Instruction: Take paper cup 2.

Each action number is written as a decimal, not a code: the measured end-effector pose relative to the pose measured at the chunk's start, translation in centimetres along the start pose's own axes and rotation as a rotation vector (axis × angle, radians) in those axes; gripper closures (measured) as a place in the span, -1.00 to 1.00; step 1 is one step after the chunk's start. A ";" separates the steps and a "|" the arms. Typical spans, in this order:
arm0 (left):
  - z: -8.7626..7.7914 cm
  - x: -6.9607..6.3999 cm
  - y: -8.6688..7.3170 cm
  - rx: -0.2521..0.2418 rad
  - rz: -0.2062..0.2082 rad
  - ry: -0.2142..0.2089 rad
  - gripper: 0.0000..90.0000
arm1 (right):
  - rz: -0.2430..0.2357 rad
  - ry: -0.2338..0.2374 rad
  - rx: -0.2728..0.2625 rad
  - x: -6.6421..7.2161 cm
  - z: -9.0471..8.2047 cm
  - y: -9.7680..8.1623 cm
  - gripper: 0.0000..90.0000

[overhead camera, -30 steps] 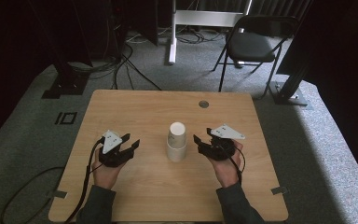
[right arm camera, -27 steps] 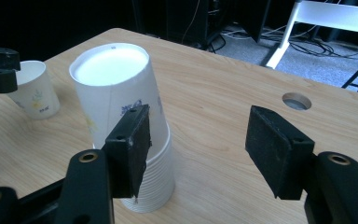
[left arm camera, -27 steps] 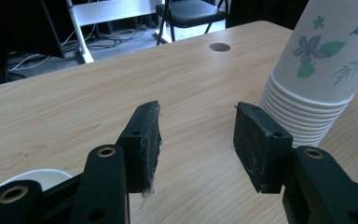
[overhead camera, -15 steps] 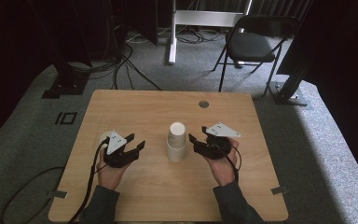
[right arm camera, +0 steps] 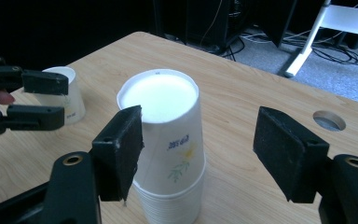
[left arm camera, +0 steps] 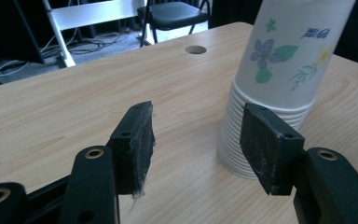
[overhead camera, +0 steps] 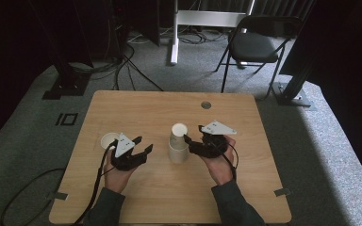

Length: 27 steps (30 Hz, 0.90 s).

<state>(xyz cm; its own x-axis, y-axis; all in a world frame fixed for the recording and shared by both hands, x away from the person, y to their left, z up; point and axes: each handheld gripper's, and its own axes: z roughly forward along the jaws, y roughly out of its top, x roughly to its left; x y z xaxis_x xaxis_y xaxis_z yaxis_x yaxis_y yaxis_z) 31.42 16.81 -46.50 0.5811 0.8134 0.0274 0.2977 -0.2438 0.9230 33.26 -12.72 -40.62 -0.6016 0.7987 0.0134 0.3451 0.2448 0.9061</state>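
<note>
A stack of upside-down white paper cups (overhead camera: 178, 142) with a flower print stands at the table's middle. A single upside-down cup (overhead camera: 109, 140) sits on the table just left of my left gripper (overhead camera: 143, 145). That gripper's jaws have just been opening; they stand open with nothing between them (left arm camera: 200, 135), and the stack (left arm camera: 272, 79) rises just beyond the right pad (left arm camera: 266, 147). My right gripper (overhead camera: 191, 144) sits close to the stack's right side. Its jaws have just been opening too and stand wide (right arm camera: 214, 149), the stack (right arm camera: 168, 135) partly between them, untouched by the pads.
The wooden table (overhead camera: 136, 108) has a round cable hole (overhead camera: 206, 104) at the back. A black folding chair (overhead camera: 257, 44), a white stand and floor cables lie beyond it. In the right gripper view the single cup (right arm camera: 72, 95) stands behind the left gripper (right arm camera: 30, 98).
A single cup now shows on the table left of the left gripper, which covered that spot before. Both grippers' jaws stand wider. The right gripper has edged slightly toward the stack.
</note>
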 end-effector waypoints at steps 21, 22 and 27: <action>1.4 -1.5 0.2 -0.010 0.026 -0.036 -0.06 | -0.041 0.039 0.000 1.4 1.5 1.0 -0.28; 1.5 -1.6 0.2 -0.012 0.023 -0.040 -0.06 | -0.042 0.038 -0.001 1.4 1.6 1.1 -0.29; 1.8 -1.9 0.2 -0.015 0.023 -0.051 -0.07 | -0.046 0.040 0.003 1.6 2.0 1.3 -0.29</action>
<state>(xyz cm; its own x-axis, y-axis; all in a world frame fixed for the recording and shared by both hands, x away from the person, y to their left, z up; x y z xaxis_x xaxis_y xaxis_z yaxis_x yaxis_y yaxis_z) 31.76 14.29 -47.07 0.6255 0.7797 0.0299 0.2725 -0.2542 0.9280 34.19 -10.07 -40.30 -0.6453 0.7639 -0.0109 0.3186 0.2820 0.9050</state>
